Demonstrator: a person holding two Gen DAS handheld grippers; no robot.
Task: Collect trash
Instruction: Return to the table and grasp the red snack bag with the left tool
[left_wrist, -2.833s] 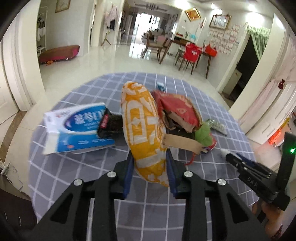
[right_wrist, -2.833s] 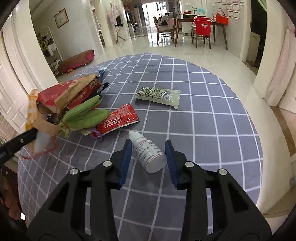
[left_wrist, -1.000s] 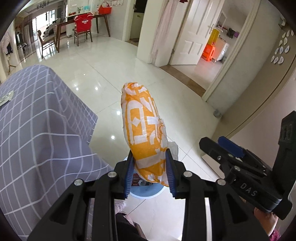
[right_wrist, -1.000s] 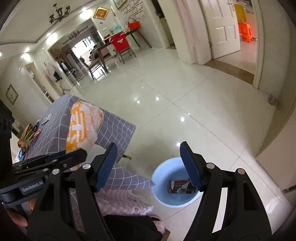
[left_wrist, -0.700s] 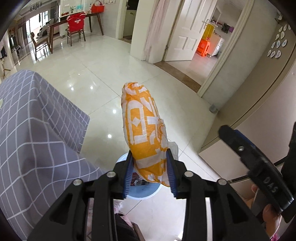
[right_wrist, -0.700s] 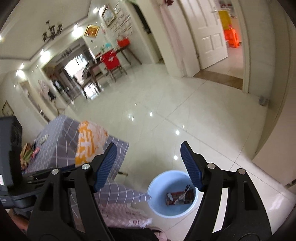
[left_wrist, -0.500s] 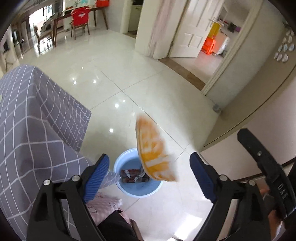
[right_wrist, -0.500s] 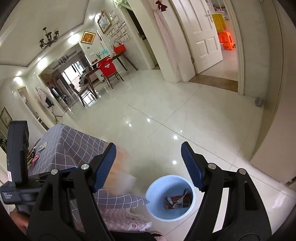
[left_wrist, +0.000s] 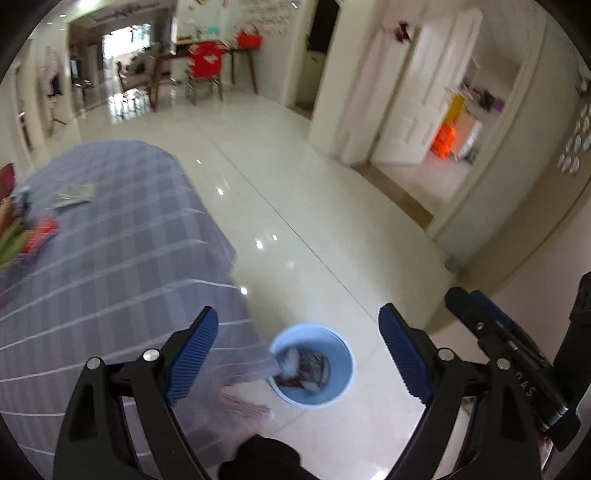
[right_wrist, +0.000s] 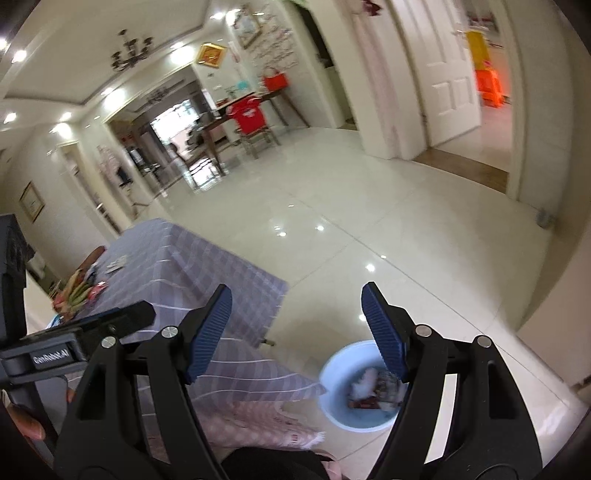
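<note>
Now both tools stand wide with nothing between the pads: left tool (left_wrist: 298, 349), its jaws having just opened, and right tool (right_wrist: 296, 328). Trash lies in the light-blue bucket (left_wrist: 341, 363) on the floor beside the bench (left_wrist: 110, 240); more wrappers (left_wrist: 22, 232) remain at the bench's far edge.

1. From the left wrist, the floor is viewed steeply downward, high over the bin (left_wrist: 311, 363).
2. From the right wrist, a shallower downward view is given.
3. Bin (right_wrist: 360, 387), table (left_wrist: 110, 258) and floor are shared.
</note>
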